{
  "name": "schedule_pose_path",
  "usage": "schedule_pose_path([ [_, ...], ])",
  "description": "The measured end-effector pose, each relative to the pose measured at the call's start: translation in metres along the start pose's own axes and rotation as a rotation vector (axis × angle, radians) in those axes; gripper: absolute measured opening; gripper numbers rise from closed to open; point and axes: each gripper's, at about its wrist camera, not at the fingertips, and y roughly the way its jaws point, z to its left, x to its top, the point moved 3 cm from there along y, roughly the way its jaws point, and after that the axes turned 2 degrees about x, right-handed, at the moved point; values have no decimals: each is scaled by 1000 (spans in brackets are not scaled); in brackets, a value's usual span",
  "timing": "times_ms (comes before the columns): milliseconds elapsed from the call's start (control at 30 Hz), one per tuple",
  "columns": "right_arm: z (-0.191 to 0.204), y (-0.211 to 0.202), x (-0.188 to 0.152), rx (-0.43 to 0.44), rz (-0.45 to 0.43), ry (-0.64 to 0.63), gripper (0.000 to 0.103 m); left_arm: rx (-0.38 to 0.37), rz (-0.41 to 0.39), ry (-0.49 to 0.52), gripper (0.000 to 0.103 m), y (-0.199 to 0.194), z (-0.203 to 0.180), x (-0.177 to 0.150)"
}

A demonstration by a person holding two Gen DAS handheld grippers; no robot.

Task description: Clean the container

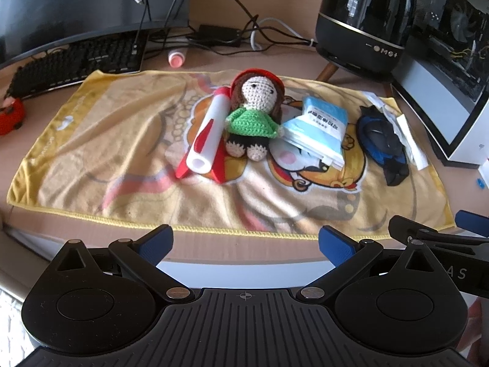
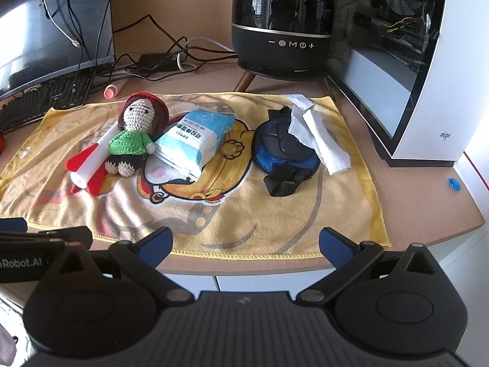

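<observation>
Blue-and-black container lies on the yellow towel, right of the wipes pack, touching a paper tissue. It looks stiff, light and somewhat slippery; grasp its rim. Left gripper and right gripper both stand wide apart, empty.

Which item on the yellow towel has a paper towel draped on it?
The blue-and-black container at the towel's right end; white paper towel lies across it. Doll, rocket and wipes pack are bare.

The white PC case reads "aigo". The black speaker shows "− M +"; the left gripper bears "Robot.AI".
</observation>
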Motion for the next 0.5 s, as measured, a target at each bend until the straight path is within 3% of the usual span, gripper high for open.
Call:
schedule_pose_path([
  [500, -1, -2, -2, -4, 2, 7, 103, 0, 18, -10, 103, 1, 5, -5],
])
